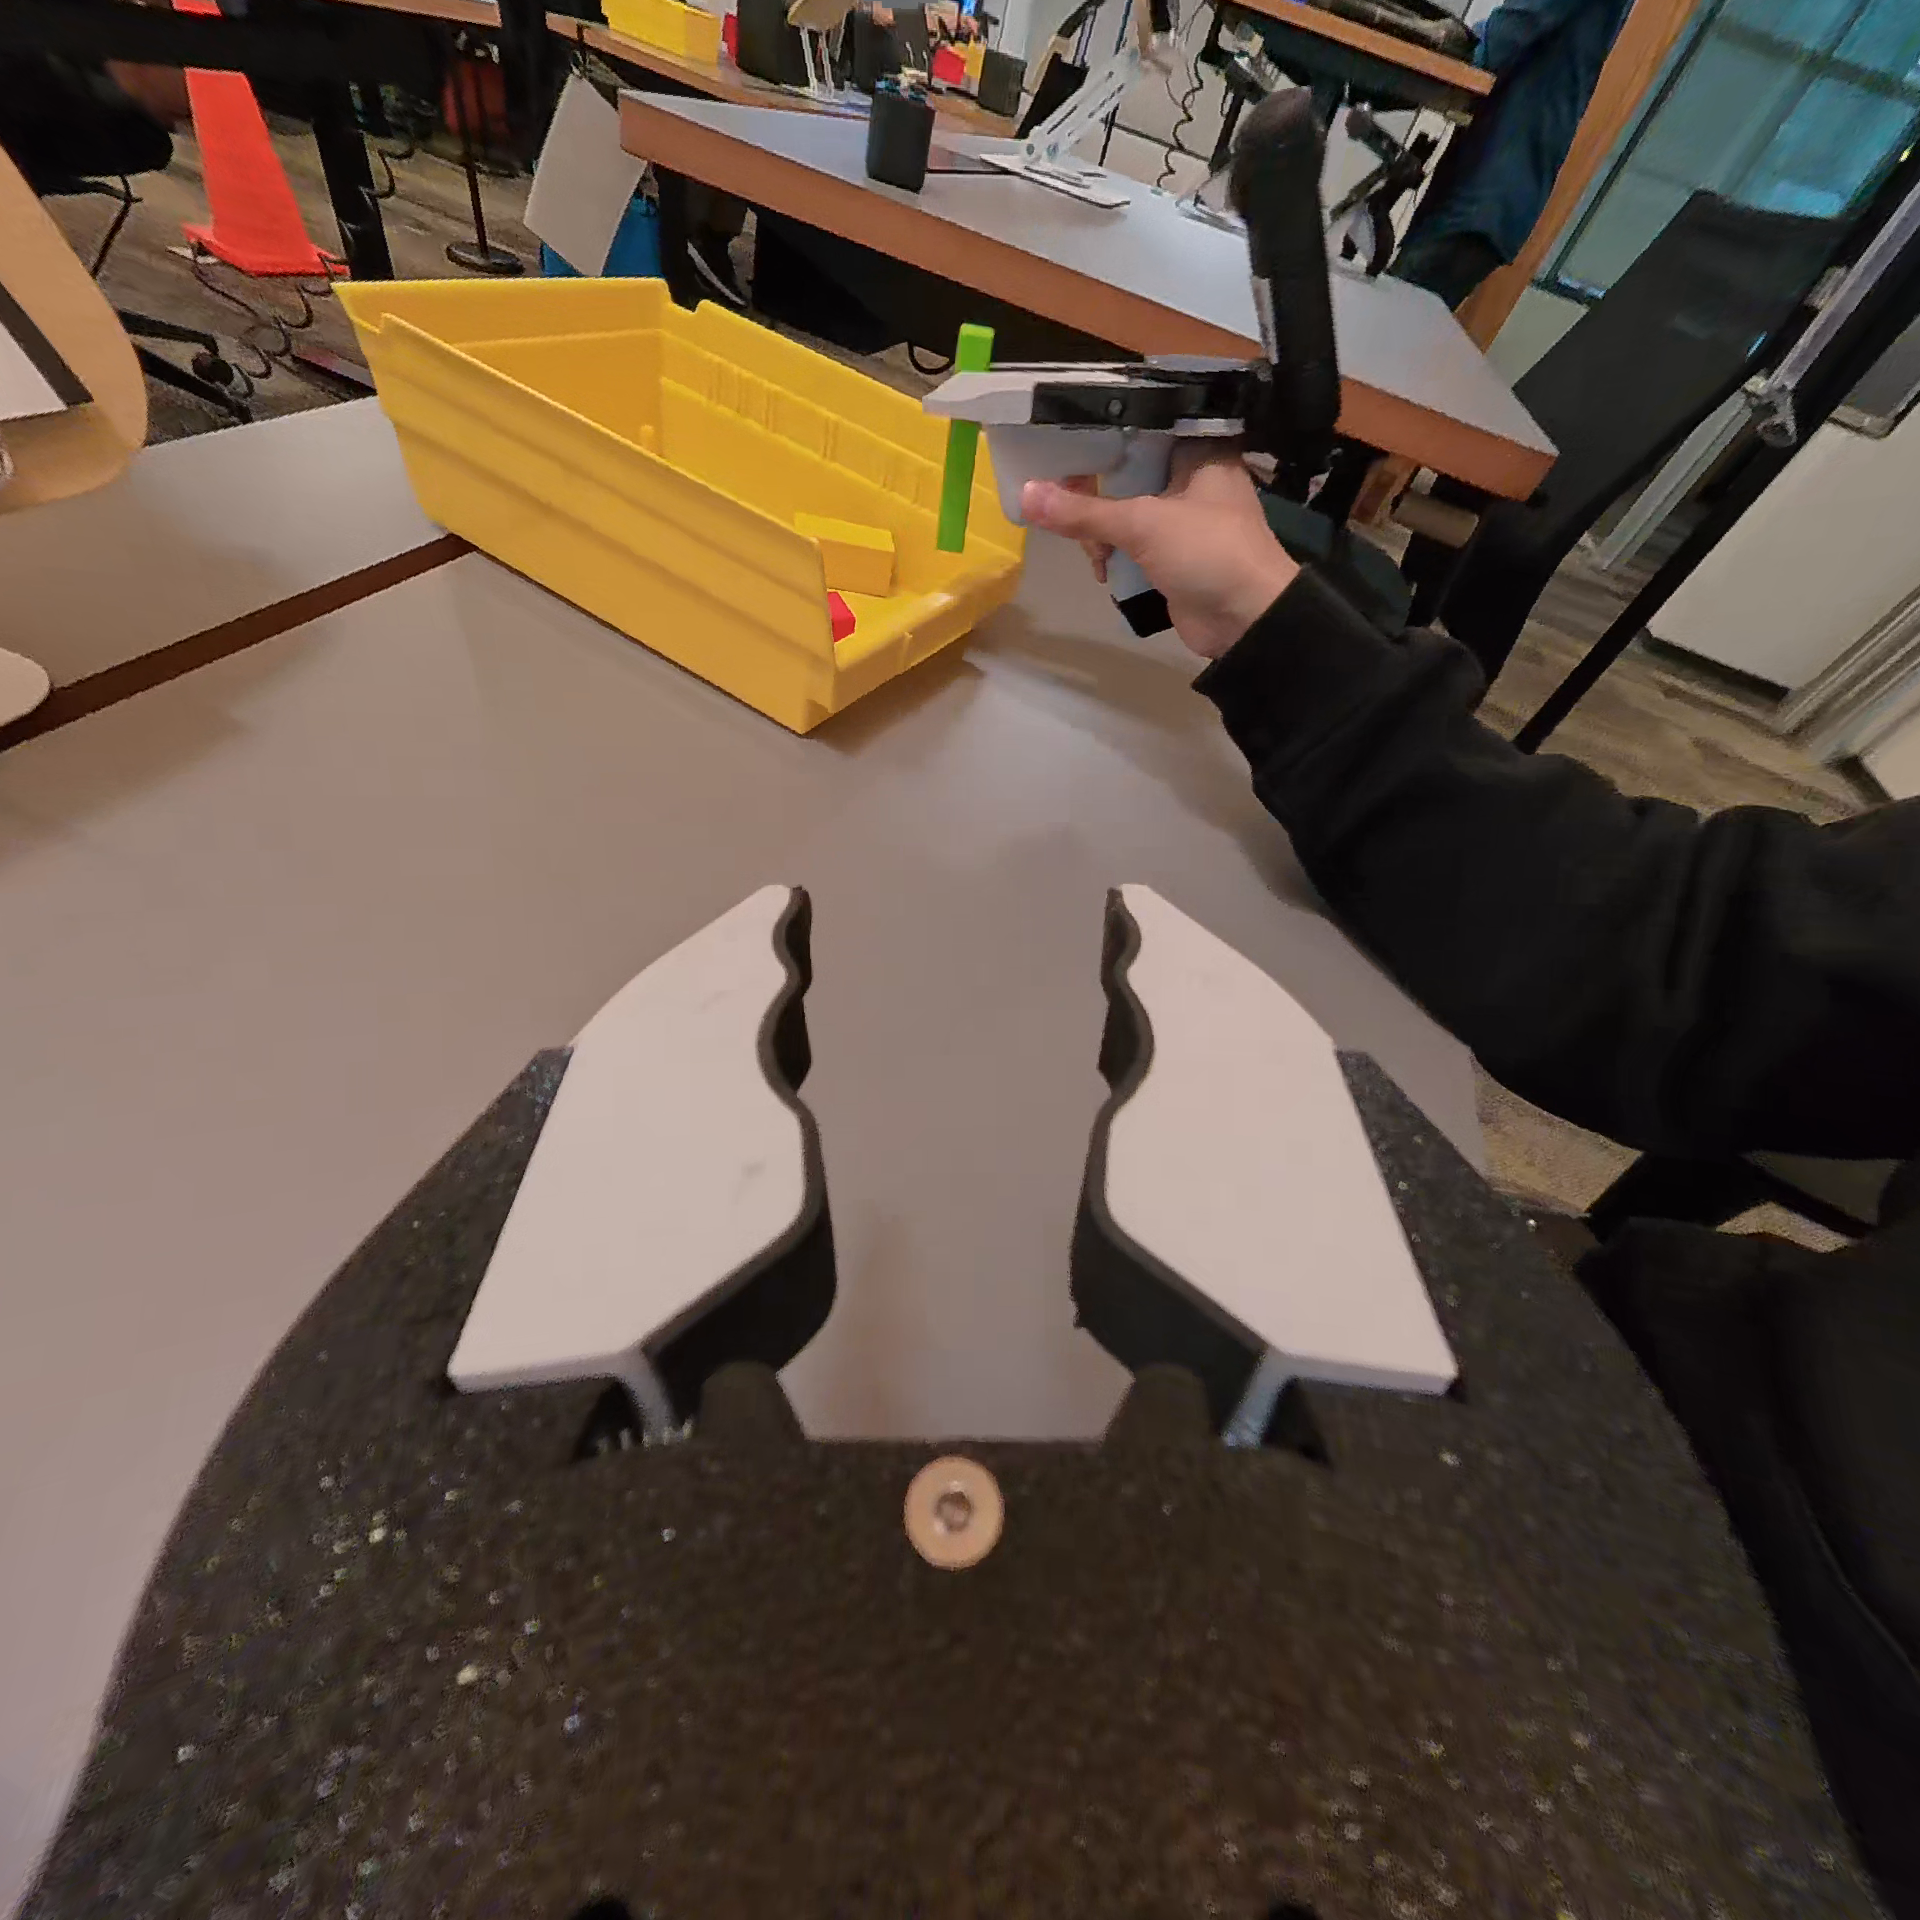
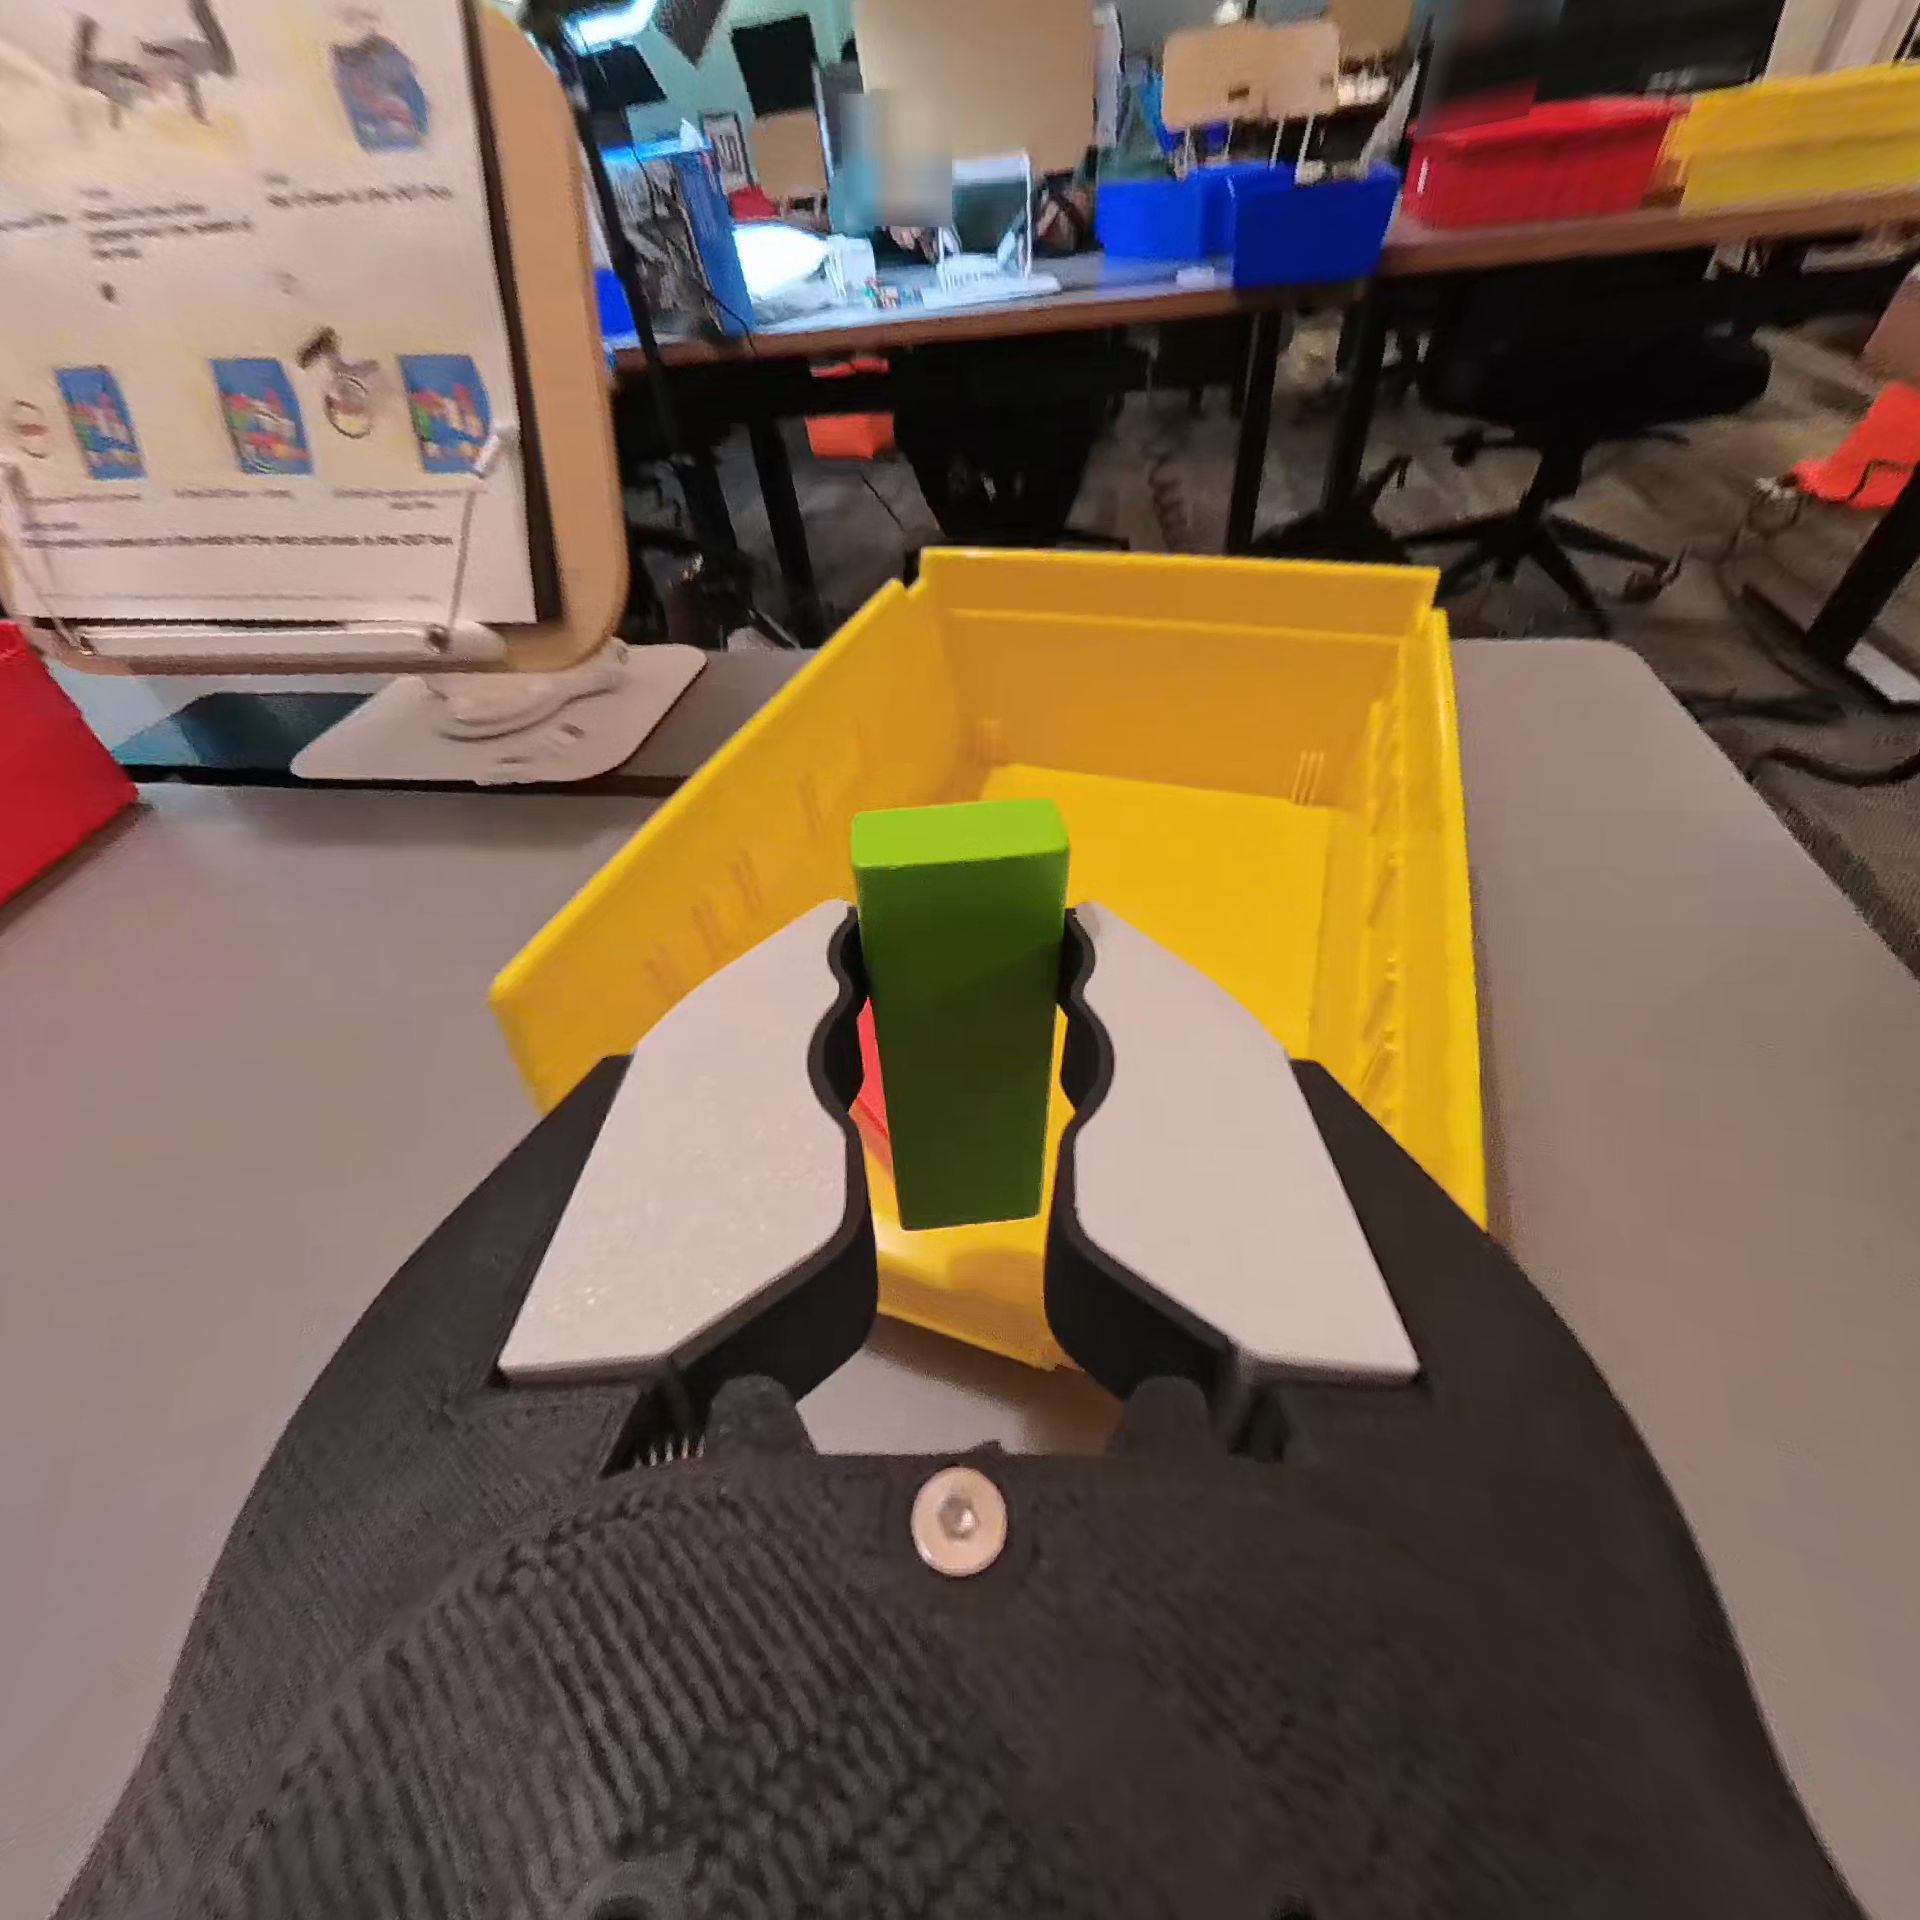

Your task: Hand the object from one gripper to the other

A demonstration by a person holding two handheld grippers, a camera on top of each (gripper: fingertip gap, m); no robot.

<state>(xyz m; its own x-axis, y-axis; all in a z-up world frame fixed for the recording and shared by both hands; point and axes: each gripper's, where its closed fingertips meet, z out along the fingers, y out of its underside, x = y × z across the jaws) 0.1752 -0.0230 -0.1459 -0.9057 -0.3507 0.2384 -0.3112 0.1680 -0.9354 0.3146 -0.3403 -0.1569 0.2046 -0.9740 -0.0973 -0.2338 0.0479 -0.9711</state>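
**Green block held over the bin**

Left wrist view: the left gripper [image 1: 956, 914] gaped wide and empty above the table [image 1: 520, 831], well apart from the green block [image 1: 964, 442].

Right wrist view: the right gripper [image 2: 961, 925] pinched the upright block over the yellow bin [image 2: 1195, 603]; carrying it steadily without loosening seemed wise

The block [image 2: 961, 997] hangs above the bin's [image 2: 1143, 592] near end.

A grey table [image 1: 520, 831] is seen. A yellow bin [image 2: 727, 883] is set on it. A white stand base [image 2: 499, 717] is placed near the bin.
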